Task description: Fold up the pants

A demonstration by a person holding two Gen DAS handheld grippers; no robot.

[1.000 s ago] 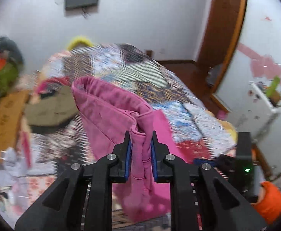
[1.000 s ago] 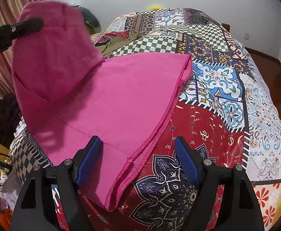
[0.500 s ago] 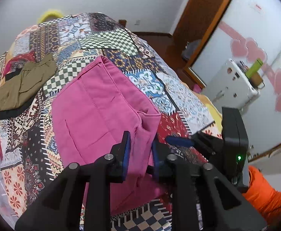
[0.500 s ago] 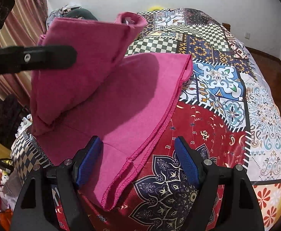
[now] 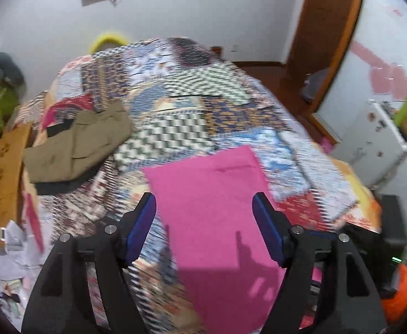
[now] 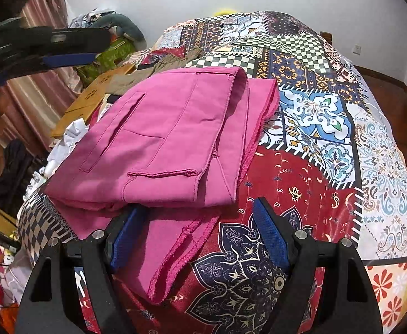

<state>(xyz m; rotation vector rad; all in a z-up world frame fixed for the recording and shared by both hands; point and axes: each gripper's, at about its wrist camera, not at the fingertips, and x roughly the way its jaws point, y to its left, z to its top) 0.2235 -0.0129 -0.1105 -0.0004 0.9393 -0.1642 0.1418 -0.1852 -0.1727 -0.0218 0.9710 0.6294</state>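
Observation:
The pink pants [image 6: 161,139] lie folded on the patchwork bedspread [image 6: 328,139], the waist half with its pockets resting on top of the leg half. My right gripper [image 6: 199,229] stands open low over the near hem, its pads on either side of the fabric without pressing it. My left gripper [image 5: 205,231] hangs above the pants [image 5: 217,194] with its jaws opening and nothing pinched between them; this view is blurred. From the right wrist view the left gripper [image 6: 92,46] shows at the upper left, clear of the cloth.
An olive garment [image 5: 78,144] over something black lies on the far left of the bed. A cardboard sheet [image 5: 0,167] and clutter sit off the left side. A white cabinet [image 5: 381,144] and a wooden door frame [image 5: 323,41] stand to the right.
The left gripper let go of the waist end, which dropped flat onto the lower half. Its jaws spread wide and it pulled away. The right gripper stayed put.

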